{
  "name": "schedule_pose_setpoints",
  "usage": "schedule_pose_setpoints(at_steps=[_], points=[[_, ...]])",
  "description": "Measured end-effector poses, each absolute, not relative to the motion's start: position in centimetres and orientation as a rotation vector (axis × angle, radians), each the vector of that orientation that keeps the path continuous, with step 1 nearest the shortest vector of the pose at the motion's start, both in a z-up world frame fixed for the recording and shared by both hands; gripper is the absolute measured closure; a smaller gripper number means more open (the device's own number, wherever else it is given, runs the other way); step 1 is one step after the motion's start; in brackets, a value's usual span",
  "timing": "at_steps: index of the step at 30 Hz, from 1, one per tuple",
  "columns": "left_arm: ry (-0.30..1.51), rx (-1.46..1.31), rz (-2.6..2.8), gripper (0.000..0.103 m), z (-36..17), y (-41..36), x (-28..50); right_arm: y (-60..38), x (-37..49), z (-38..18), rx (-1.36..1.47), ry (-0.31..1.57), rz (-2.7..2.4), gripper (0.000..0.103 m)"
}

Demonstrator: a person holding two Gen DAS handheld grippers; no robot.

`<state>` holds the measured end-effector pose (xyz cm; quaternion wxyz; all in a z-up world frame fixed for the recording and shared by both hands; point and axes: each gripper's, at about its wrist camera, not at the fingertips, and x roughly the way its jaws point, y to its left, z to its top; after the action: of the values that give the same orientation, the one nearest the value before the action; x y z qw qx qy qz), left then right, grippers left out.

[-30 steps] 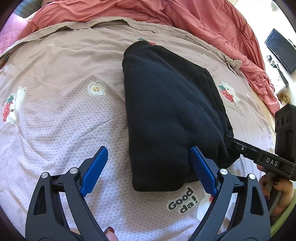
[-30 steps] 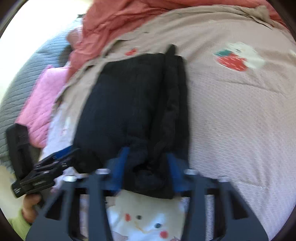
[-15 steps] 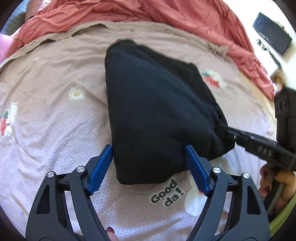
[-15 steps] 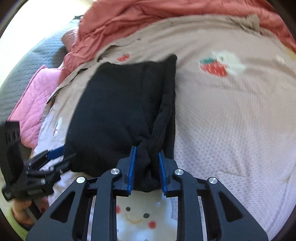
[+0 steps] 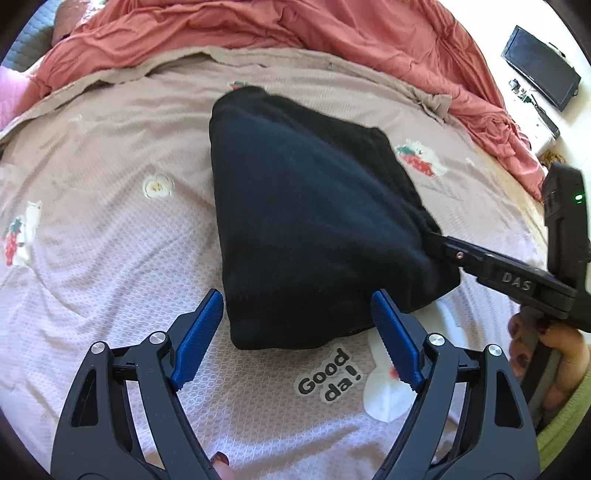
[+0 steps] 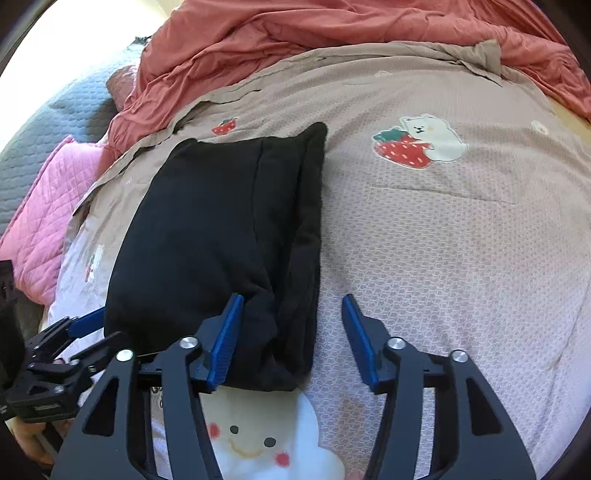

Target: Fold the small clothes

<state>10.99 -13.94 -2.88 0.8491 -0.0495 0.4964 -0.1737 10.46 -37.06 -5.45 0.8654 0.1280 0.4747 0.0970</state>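
Black fleece, folded into a thick bundle, is lying on the mauve printed bedspread (image 5: 110, 229) straight ahead of both tools I am holding. The black garment (image 5: 314, 229) is sitting with its near end between the blue pads of my left gripper (image 5: 297, 334), whose fingers are standing wide apart on either side of that end without pinching it; the left pad is just beside the cloth's near left corner and the right pad is overlapping its lower right edge. From my right wrist camera, my right gripper (image 6: 293, 343) is also spread open: its left fingertip is touching the garment's near right end, where the layered edges are bunching, while its right fingertip is hovering over bare bedspread, apart from the cloth. In the left view that gripper's black arm is meeting the bundle's near right corner. A rumpled coral duvet (image 5: 332, 29) is heaped beyond the garment, far ahead of both tools. A strawberry-and-bear print (image 6: 417, 142) is showing ahead and to the right of my right gripper, and a pink quilted cushion (image 6: 48, 206) is lying off to its left
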Motion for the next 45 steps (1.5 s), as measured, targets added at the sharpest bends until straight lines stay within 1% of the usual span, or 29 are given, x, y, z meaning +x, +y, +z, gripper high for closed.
schedule_pose_setpoints(at_steps=[1,2,3,10,14,18,22,28,32,39,41,43,44,45], points=[[1.034,-0.103,-0.367,0.028,-2.4,-14.0,10.9,-37.3,10.4,-5.3,0.278,0.988,0.193,0.043],[1.022,-0.101,-0.368,0.028,-2.1,-14.0,10.8,-37.4,10.4,-5.1,0.280,0.979,0.177,0.036],[1.010,-0.095,-0.366,0.028,-1.7,-14.0,10.8,-37.7,10.2,-4.8,0.273,0.958,0.149,0.035],[1.003,-0.114,-0.320,0.028,-1.8,-13.6,12.1,-39.1,10.0,-3.8,0.303,0.886,0.113,0.035],[0.999,-0.116,-0.291,0.023,-2.1,-13.3,12.8,-38.7,10.1,-3.4,0.292,0.869,0.137,0.035],[1.018,-0.156,-0.275,0.022,-2.9,-12.7,14.1,-38.2,10.8,-3.5,0.302,0.865,0.179,0.035],[1.058,-0.168,-0.278,0.020,-4.7,-12.8,15.2,-37.9,11.8,-4.3,0.336,0.893,0.205,0.035],[1.087,-0.254,-0.297,0.016,-7.0,-11.7,15.5,-36.8,13.3,-6.9,0.310,1.015,0.191,0.035],[1.091,-0.280,-0.308,0.014,-7.3,-11.4,15.7,-36.6,13.4,-7.1,0.310,1.018,0.195,0.035],[1.100,-0.275,-0.310,0.014,-6.6,-11.2,15.8,-37.2,13.0,-6.8,0.371,1.001,0.220,0.035],[1.110,-0.283,-0.321,0.016,-6.7,-11.1,15.9,-37.2,13.2,-7.0,0.394,1.007,0.237,0.035],[1.130,-0.329,-0.351,0.024,-7.0,-11.0,16.3,-37.0,13.5,-7.8,0.423,1.035,0.288,0.035],[1.142,-0.372,-0.371,0.032,-7.3,-10.8,16.5,-36.9,13.5,-8.0,0.428,1.039,0.296,0.036],[1.149,-0.404,-0.386,0.044,-7.5,-10.8,16.6,-36.9,13.6,-8.1,0.435,1.039,0.307,0.042]])
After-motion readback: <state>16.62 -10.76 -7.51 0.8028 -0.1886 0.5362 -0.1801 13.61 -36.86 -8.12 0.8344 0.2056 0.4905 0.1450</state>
